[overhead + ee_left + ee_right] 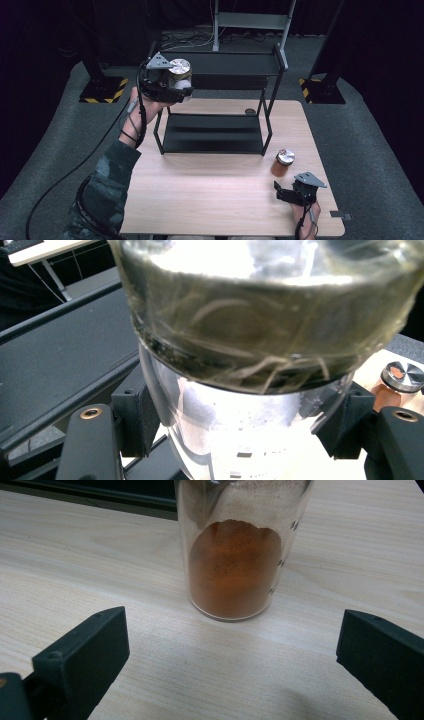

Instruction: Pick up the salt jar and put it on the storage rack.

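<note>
Our left tongs [184, 89] squeeze the clear glass jar with a silver lid [179, 70] up by the black metal shelf's [220, 64] top left corner, not yet placed, while our right tongs [282, 192] wait open near the orange powder jar [282, 163] at the counter's [210, 190] right edge.

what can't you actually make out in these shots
- Left tool: in the high view the held glass jar covers its tips.
- Held jar: the left gripper view cuts off its lid at the top edge, and glare blurs its label.
- Spice jar: the right gripper view's top edge cuts off its lid.
- Small round thing behind the black rack: too small to identify.
</note>
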A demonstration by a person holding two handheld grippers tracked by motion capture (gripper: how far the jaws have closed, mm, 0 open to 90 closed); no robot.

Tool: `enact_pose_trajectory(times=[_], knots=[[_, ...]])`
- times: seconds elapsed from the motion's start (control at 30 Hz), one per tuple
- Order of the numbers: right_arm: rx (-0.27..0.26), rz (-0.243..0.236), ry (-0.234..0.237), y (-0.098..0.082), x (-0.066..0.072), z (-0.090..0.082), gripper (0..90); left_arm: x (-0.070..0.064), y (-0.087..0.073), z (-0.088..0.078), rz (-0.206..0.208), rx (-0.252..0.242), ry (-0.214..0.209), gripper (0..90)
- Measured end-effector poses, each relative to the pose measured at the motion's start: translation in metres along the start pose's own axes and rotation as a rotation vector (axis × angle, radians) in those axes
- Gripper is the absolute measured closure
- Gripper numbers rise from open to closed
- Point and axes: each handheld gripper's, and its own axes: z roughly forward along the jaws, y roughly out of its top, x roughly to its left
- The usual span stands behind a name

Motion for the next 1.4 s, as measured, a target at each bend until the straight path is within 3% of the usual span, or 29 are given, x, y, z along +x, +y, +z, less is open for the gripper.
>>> enact_pose_trajectory(times=[1.13,1.4], knots=[[-0.002,-0.002,-0.005,0.000,0.001,0.000,0.0,0.013,0.040,-0.003,-0.011,-0.006,0.034,30.6],[-0.001,-0.003,-0.006,0.000,0.001,0.000,0.0,0.015,0.054,0.003,-0.003,0.022,0.054,30.7]])
